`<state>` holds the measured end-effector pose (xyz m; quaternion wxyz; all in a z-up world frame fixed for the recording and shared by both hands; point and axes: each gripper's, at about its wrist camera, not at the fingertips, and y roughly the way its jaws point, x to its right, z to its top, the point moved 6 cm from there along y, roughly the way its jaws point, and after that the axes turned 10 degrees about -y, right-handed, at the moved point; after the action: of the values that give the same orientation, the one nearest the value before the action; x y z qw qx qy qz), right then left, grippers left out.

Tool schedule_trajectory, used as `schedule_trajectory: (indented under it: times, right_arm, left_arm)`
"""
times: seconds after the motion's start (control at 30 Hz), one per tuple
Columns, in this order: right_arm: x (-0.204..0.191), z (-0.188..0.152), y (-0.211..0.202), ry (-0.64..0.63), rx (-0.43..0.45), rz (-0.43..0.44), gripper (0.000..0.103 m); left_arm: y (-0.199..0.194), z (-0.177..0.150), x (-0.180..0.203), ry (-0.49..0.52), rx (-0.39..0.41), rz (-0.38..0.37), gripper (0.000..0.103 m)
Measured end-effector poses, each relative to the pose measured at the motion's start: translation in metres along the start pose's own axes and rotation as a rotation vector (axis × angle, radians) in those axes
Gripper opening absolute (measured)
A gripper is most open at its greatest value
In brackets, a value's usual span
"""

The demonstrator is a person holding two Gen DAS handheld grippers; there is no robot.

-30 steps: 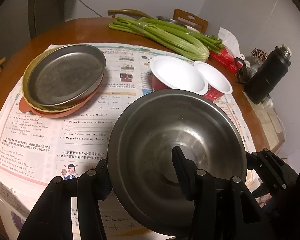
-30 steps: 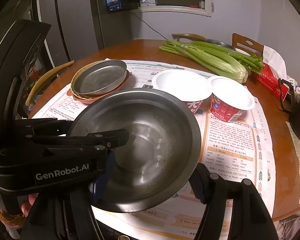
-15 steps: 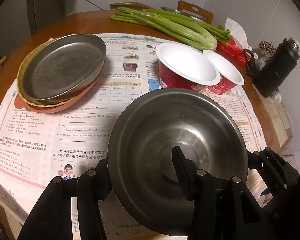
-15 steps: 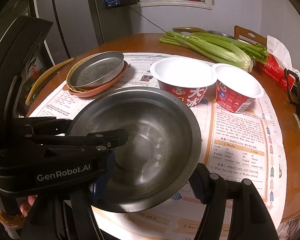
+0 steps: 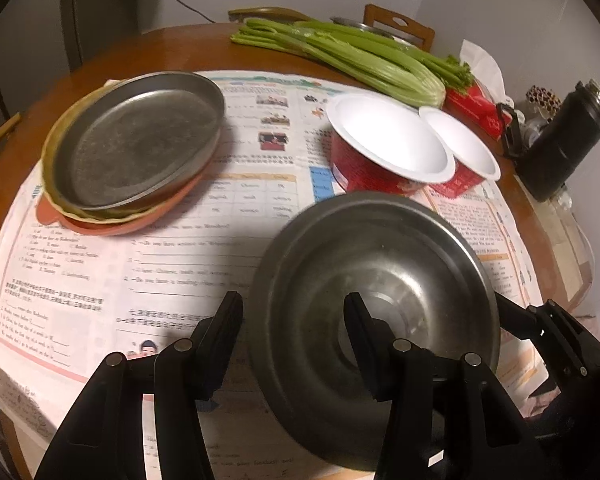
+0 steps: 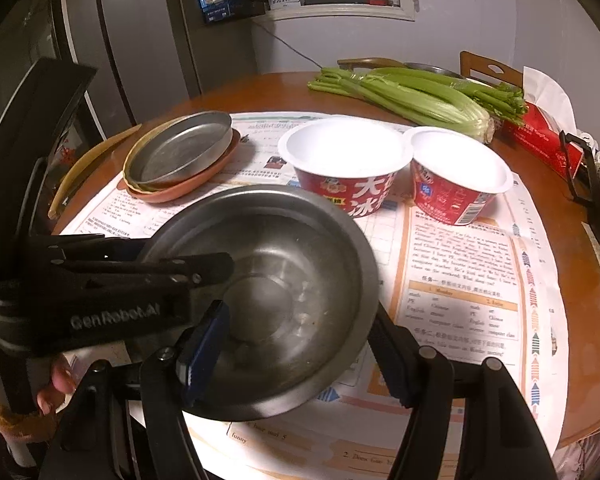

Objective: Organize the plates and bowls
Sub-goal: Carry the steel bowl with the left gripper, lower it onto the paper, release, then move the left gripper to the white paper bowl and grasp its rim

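Note:
A steel bowl (image 5: 380,272) (image 6: 280,248) hangs just over the newspaper between both grippers. My left gripper (image 5: 293,300) straddles its left wall, one finger inside. The outer finger stands a narrow gap off the rim. My right gripper (image 6: 298,309) straddles the near right wall, blue-padded finger inside, the other tucked under the rim outside. At the back left a steel plate (image 5: 136,144) (image 6: 180,152) tops a yellow and an orange plate. Two red paper bowls (image 5: 388,140) (image 6: 456,160) stand side by side behind the steel bowl.
Newspaper sheets (image 5: 100,280) cover the round wooden table (image 5: 100,64). Celery (image 5: 360,60) lies along the far edge, with a red packet (image 5: 476,104) and a black flask (image 5: 560,140) at the right. A fridge (image 6: 140,60) stands behind. A person's fingers (image 6: 54,380) grip the left tool.
The steel bowl has shifted right, off my left gripper's outer finger, which touched its rim before. Both views have tipped a little and show more of the room behind.

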<state>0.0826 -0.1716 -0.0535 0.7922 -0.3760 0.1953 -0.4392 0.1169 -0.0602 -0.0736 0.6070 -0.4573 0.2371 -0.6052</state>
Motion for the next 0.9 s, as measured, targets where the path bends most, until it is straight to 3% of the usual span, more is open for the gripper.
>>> schedule_trajectory:
  times: [0.57,0.9]
  right_arm:
    - [0.036,0.011,-0.041,0.151,0.13,0.041,0.069]
    - [0.057,0.031,-0.027,0.261,0.098,0.066,0.069]
  left_arm:
    - [-0.052,0.024,0.01,0.029,0.119,-0.041,0.054]
    - [-0.051,0.069,0.033,0.062,0.117,-0.094,0.054]
